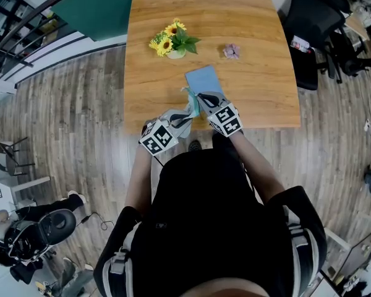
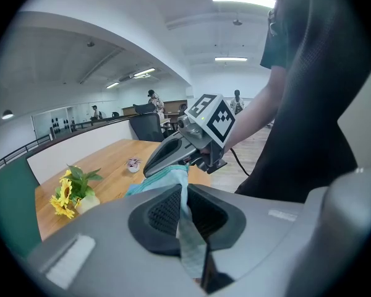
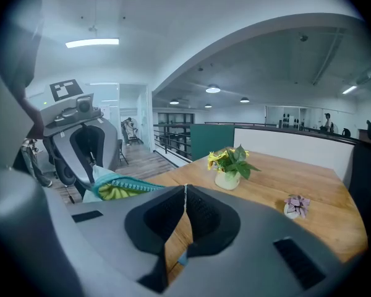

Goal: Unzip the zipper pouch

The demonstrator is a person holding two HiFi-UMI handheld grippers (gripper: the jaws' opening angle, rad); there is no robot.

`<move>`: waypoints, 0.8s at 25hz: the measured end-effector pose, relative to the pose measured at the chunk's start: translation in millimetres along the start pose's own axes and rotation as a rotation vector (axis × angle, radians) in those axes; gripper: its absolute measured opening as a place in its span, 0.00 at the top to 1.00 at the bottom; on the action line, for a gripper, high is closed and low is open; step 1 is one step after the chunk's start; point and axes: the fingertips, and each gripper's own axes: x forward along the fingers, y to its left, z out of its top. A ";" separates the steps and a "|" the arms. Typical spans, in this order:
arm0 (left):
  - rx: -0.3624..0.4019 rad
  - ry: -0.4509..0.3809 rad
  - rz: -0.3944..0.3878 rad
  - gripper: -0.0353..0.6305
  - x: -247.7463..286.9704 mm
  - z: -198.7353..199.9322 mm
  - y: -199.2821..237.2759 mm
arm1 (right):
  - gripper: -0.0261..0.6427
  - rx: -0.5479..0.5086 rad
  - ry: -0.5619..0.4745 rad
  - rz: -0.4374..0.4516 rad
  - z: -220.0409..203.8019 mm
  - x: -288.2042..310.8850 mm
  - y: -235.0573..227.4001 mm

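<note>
Pouch: the zipper pouch (image 1: 204, 82) sits at the near edge of the table (image 1: 260, 60), with its near end raised between both grippers.
Left gripper (image 2: 184, 206): clamped on a strip of the pouch's teal fabric.
Right gripper (image 3: 185, 212): pinched on a thin sliver, which we take to be the zipper pull (image 3: 185, 195).
Progress: the mouth gapes and yellow-green lining shows. We judge it partly unzipped, with the rest left to draw.

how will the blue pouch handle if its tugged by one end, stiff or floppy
Probably floppy: the pouch fabric bends and folds where the left gripper pinches its end. Likely light for its size, since that end seems to be held up by a thin pinch alone. If pushed it would likely slide rather than roll, as it lies flat on the smooth wooden table.
</note>
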 end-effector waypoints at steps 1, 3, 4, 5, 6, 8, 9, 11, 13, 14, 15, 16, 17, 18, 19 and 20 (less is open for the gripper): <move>0.001 -0.001 -0.002 0.91 0.5 0.6 -0.7 | 0.94 0.001 0.000 -0.004 -0.1 -0.5 -1.1; 0.002 -0.003 -0.007 0.91 1.3 2.1 -2.5 | 0.94 0.006 0.001 -0.014 -1.2 -1.6 -3.2; 0.003 -0.004 -0.010 0.91 1.7 3.0 -3.3 | 0.94 0.011 0.002 -0.018 -2.2 -2.1 -4.7; 0.003 -0.004 -0.013 0.91 2.0 3.6 -3.8 | 0.94 0.014 0.003 -0.022 -3.6 -2.7 -6.4; 0.004 -0.004 -0.015 0.91 2.3 3.8 -4.1 | 0.94 0.015 0.006 -0.026 -5.3 -3.2 -8.0; 0.003 -0.003 -0.020 0.91 2.3 3.3 -4.6 | 0.94 0.018 0.012 -0.036 -9.3 -4.4 -11.0; 0.002 -0.004 -0.023 0.91 2.0 3.3 -5.0 | 0.94 0.022 0.014 -0.042 -11.0 -5.4 -12.9; 0.000 -0.009 -0.026 0.91 0.9 4.1 -5.1 | 0.94 0.033 0.016 -0.058 -13.2 -7.6 -17.6; -0.005 -0.014 -0.030 0.91 -0.1 5.1 -5.2 | 0.94 0.041 0.017 -0.074 -14.3 -9.6 -23.0; -0.010 -0.014 -0.032 0.91 -0.5 5.2 -5.2 | 0.94 0.044 0.017 -0.082 -14.7 -10.4 -25.8; -0.013 -0.014 -0.032 0.91 -0.8 5.1 -5.1 | 0.94 0.047 0.016 -0.088 -15.3 -11.3 -28.4; -0.015 -0.017 -0.031 0.91 -1.1 5.2 -4.7 | 0.94 0.050 0.016 -0.094 -15.9 -12.2 -30.9; -0.016 -0.021 -0.030 0.91 -1.5 5.6 -4.2 | 0.94 0.052 0.016 -0.100 -16.6 -13.1 -33.1; -0.017 -0.027 -0.030 0.91 -2.2 6.2 -3.8 | 0.94 0.055 0.016 -0.106 -17.3 -14.1 -35.1; -0.018 -0.031 -0.030 0.91 -3.1 6.7 -3.5 | 0.94 0.059 0.016 -0.111 -18.0 -14.9 -36.9; -0.019 -0.034 -0.029 0.91 -4.1 6.8 -3.2 | 0.94 0.061 0.017 -0.116 -18.6 -15.6 -38.4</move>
